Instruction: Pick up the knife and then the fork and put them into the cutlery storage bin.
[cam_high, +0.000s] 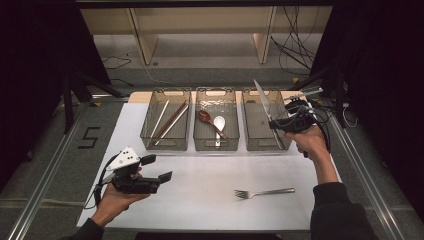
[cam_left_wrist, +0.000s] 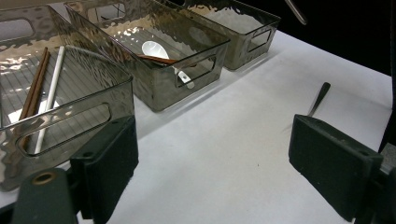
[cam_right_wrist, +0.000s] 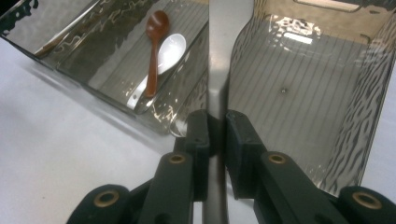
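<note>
While the right gripper (cam_high: 279, 123) clamps the knife (cam_high: 262, 98), blade toward 11 o'clock over the right-hand bin (cam_high: 250, 131), lower it level and release inside. Left gripper (cam_high: 156, 168) waits open and empty at 7 o'clock; fork (cam_high: 263, 192) remains at 5 o'clock.

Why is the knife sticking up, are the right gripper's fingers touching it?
Touching. The right gripper view shows the right gripper with both fingers pressed flat against the knife, no gap on either side, above the empty bin.
</note>
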